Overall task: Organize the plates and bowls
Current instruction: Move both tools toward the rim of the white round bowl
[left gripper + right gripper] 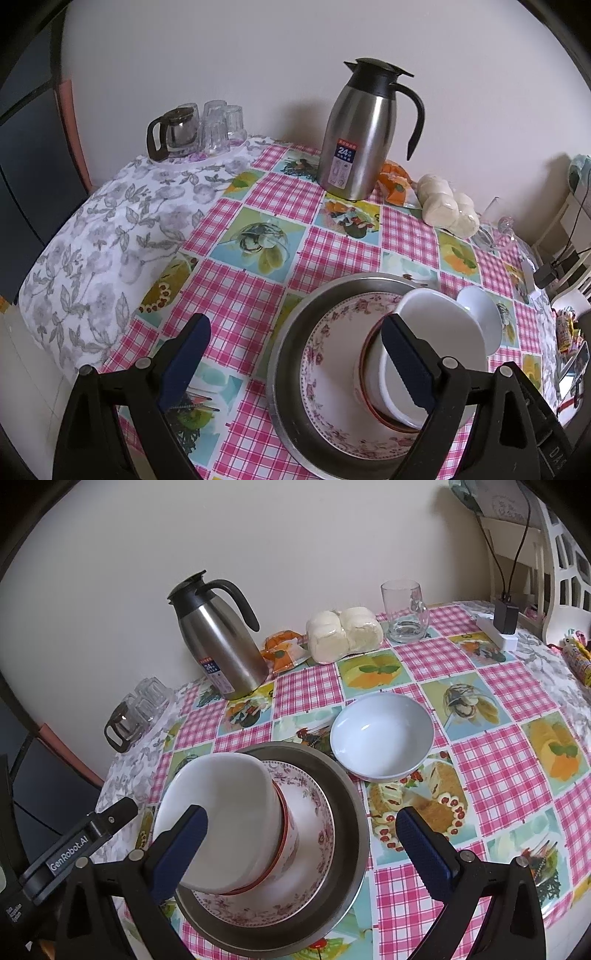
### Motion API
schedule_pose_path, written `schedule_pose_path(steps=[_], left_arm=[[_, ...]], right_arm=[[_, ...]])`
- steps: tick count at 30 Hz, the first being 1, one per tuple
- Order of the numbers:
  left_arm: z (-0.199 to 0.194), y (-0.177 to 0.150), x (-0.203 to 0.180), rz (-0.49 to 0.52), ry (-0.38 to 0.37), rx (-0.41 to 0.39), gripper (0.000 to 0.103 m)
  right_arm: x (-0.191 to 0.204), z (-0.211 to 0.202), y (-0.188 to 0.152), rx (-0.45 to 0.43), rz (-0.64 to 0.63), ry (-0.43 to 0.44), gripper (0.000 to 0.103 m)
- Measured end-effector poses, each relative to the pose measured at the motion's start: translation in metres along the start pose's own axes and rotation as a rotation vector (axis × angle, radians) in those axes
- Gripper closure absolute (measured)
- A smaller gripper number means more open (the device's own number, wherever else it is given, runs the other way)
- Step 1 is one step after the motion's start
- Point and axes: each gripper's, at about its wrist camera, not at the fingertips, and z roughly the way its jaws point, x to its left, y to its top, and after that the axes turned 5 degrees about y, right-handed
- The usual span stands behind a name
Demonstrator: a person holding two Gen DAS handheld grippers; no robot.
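A stack stands on the checked tablecloth: a metal plate [356, 812] [284, 354], a floral plate [314, 812] [328, 369], a red-rimmed bowl [290, 834] [364, 373], and a white bowl [221, 801] [436, 332] tilted on top. A separate white bowl [382, 734] [480, 317] sits upright just beyond the stack. My left gripper [295, 365] is open, its right finger [406, 362] in front of the stacked bowls. My right gripper [303, 849] is open over the stack, its left finger [181, 849] in front of the top bowl. Neither holds anything.
A steel thermos jug [218, 642] stands by the wall with an orange packet [284, 650], wrapped buns [343, 635] and a glass mug [404, 613]. A glass teapot and glasses [195, 125] sit at the far left corner. A charger block [504, 622] and a chair are at the right.
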Motion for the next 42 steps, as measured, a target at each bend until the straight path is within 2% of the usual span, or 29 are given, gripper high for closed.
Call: schedule_pose_path(steps=[10,16,21,25,34,42], left_arm=[[-0.018,-0.003,-0.027,0.04,-0.031,-0.059,0.009],[-0.028,-0.004,-0.054,0.109,-0.057,-0.098,0.009],[-0.035,-0.004,-0.08,0.165,-0.11,-0.109,0.009],[-0.04,0.002,-0.108,0.248,-0.123,-0.11,0.009],[-0.039,0.011,-0.166,0.38,-0.171,-0.047,0.009],[-0.02,0.01,-0.2,0.375,-0.212,0.045,0.008]], right_arm=[[-0.025,-0.017,0.006,-0.032,0.021,-0.024,0.0],[-0.058,-0.03,0.013,-0.057,0.065,-0.071,0.0],[-0.086,-0.036,0.019,-0.066,0.105,-0.097,0.0],[-0.104,-0.037,0.022,-0.071,0.136,-0.118,0.0],[-0.13,-0.031,0.022,-0.055,0.189,-0.112,0.0],[-0.149,-0.027,0.022,-0.055,0.234,-0.107,0.0]])
